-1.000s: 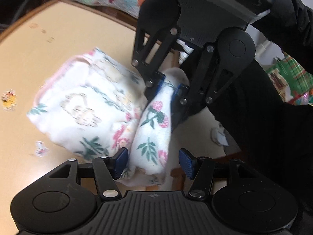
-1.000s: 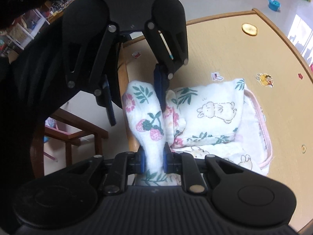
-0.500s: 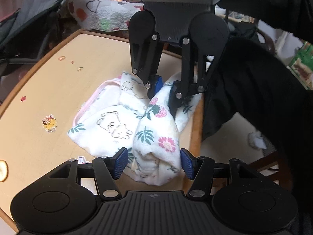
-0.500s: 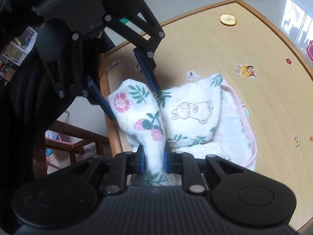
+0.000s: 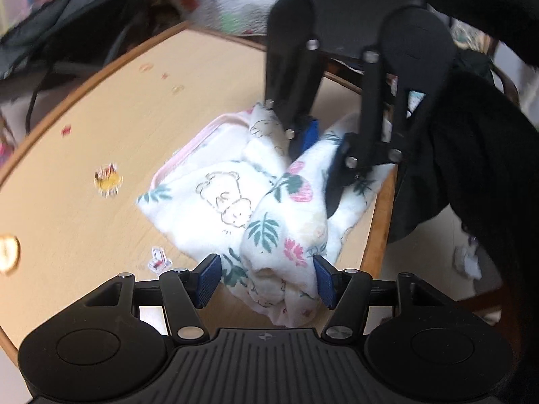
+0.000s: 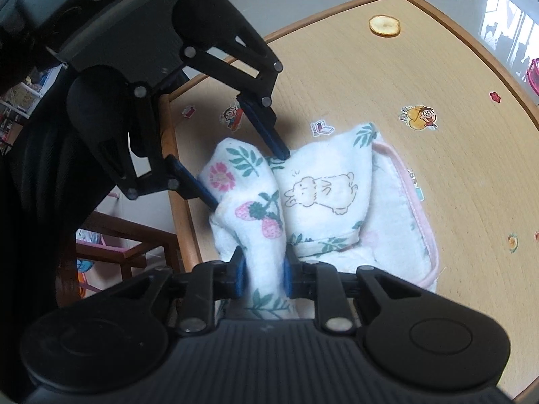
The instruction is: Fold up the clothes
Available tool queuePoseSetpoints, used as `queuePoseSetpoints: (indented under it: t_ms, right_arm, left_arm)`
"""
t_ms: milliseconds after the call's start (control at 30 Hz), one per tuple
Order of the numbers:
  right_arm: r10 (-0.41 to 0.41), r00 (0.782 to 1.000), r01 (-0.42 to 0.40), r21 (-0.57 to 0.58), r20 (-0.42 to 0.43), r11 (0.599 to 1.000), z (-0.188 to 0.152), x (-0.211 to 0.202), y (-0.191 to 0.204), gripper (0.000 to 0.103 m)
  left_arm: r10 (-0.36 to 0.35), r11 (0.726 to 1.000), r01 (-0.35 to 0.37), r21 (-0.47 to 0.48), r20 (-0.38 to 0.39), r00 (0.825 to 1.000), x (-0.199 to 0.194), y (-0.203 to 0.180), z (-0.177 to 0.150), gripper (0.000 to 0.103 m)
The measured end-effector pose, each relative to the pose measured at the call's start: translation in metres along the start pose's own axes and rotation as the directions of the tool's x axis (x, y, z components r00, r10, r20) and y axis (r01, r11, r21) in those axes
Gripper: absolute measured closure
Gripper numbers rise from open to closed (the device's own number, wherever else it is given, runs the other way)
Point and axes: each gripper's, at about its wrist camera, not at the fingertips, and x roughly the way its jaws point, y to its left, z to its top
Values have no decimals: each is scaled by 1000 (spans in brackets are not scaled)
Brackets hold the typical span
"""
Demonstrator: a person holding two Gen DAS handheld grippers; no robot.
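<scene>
Left wrist view: the cloth (image 5: 235, 208), white with flower and animal prints, lies bunched at the tabletop (image 5: 101, 128) edge. The left tongs (image 5: 266, 281) stand wide open; a raised fold of the cloth sits between the pads, touching the one nearer the edge only. Beyond the cloth, the right tongs (image 5: 320, 155) come down onto the same fold.

Right wrist view: the right tongs (image 6: 262, 271) are narrow and opening, the fold pinched between the pads. The left tongs (image 6: 249, 178) straddle the cloth (image 6: 323, 198) ridge. A cartoon sticker (image 6: 419, 118) lies beyond the cloth.
</scene>
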Motion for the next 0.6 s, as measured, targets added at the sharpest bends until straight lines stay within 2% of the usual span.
queuePoseSetpoints:
  t_ms: [100, 167, 200, 400, 500, 600]
  right_arm:
    - [-22, 1000, 22, -4, 12, 1000, -2, -5, 3, 77]
    - [-44, 999, 45, -15, 22, 999, -3, -10, 6, 68]
    - [-59, 998, 59, -21, 27, 998, -3, -14, 8, 67]
    - [-127, 990, 128, -19, 58, 992, -9, -33, 13, 67]
    - [-193, 979, 194, -11, 64, 981, -10, -27, 11, 67]
    - [-223, 972, 226, -31, 69, 974, -9, -13, 12, 67]
  left_arm:
    - [-14, 997, 13, -73, -1, 1000, -1, 8, 1, 42]
    - [-16, 996, 16, -89, -2, 1000, -2, 11, 1, 42]
    - [-17, 995, 16, -94, -3, 1000, -2, 12, 1, 42]
    - [-18, 993, 17, -115, -4, 1000, -4, 15, 4, 42]
    - [-19, 988, 19, -151, 6, 1000, -7, 19, 5, 42]
    - [-14, 984, 17, -177, 18, 1000, -15, 22, 0, 42]
